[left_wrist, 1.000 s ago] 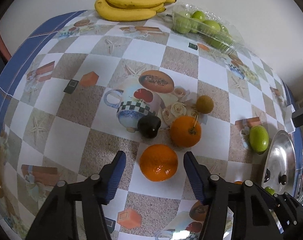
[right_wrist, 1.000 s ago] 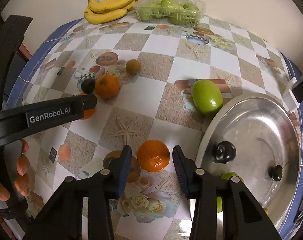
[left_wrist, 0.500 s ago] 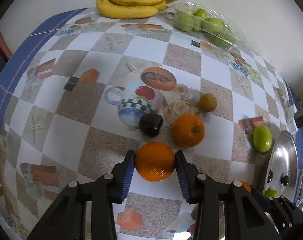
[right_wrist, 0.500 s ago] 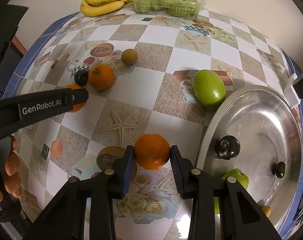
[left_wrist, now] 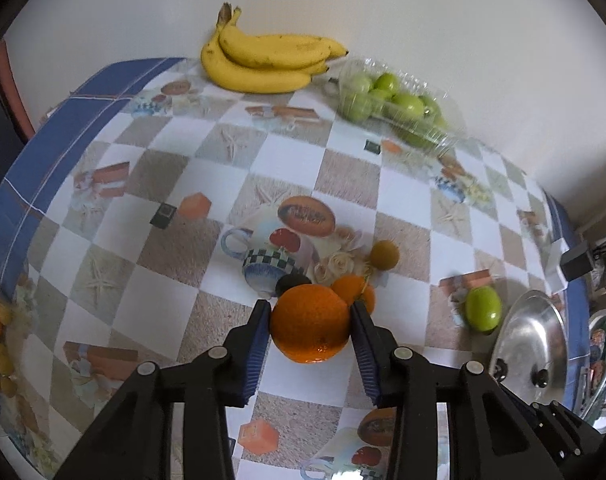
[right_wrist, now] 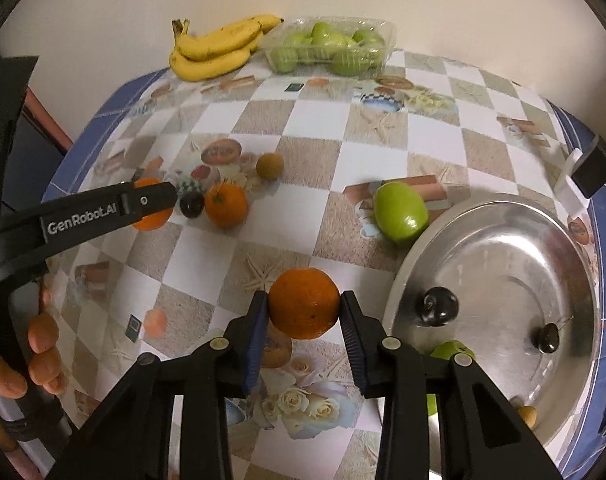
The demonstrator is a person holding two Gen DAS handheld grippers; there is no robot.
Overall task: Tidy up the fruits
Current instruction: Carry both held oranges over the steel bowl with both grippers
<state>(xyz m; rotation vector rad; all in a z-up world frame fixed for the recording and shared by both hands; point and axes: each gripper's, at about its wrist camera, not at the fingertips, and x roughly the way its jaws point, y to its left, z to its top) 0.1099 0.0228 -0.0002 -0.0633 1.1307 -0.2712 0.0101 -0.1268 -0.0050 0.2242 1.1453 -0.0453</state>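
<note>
Three oranges [right_wrist: 304, 303]; two plums [right_wrist: 440, 306]; one banana bunch [right_wrist: 219, 46].

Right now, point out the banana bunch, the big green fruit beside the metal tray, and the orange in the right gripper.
banana bunch [right_wrist: 217, 46], right wrist view, middle of the top banana.
big green fruit [right_wrist: 400, 211], right wrist view, centre of its skin.
orange [right_wrist: 303, 303], right wrist view, centre of its front face.
</note>
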